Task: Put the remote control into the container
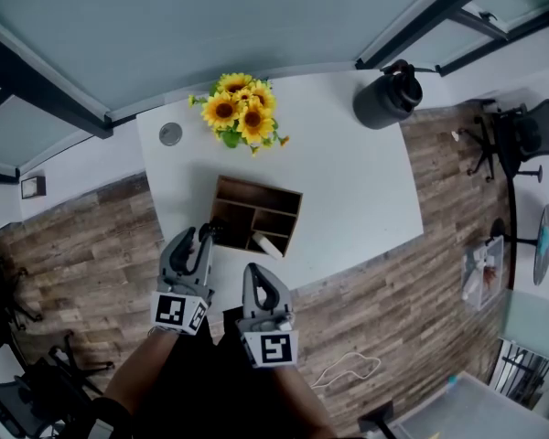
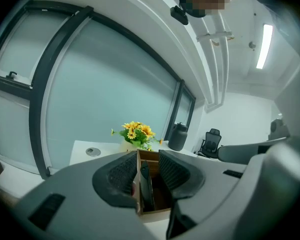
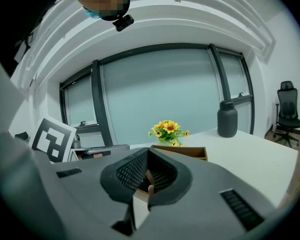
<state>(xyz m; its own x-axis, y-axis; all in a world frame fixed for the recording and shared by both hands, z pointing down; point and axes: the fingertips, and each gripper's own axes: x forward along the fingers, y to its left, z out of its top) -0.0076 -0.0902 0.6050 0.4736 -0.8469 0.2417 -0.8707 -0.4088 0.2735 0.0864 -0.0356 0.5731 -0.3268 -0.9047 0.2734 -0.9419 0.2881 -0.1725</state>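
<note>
1. My left gripper (image 1: 204, 236) hangs at the near left corner of the container (image 1: 261, 188), jaws apart and clamping nothing. The remote (image 2: 145, 186) stands on its edge between them, inside the left compartment against the wooden wall. I judge that lifting away crooked could catch the remote on a pad and drag it out.
2. One pad looks to sit outside that wall. A sideways pull could then shove the container across the table (image 1: 348, 181) toward the near edge, which is close by.
3. The remote stands steeply, so a knock could tip it over the rim.
4. My right gripper (image 1: 256, 274) sits near the table edge, jaws together and empty. Swinging it forward carelessly could bump the container.
</note>
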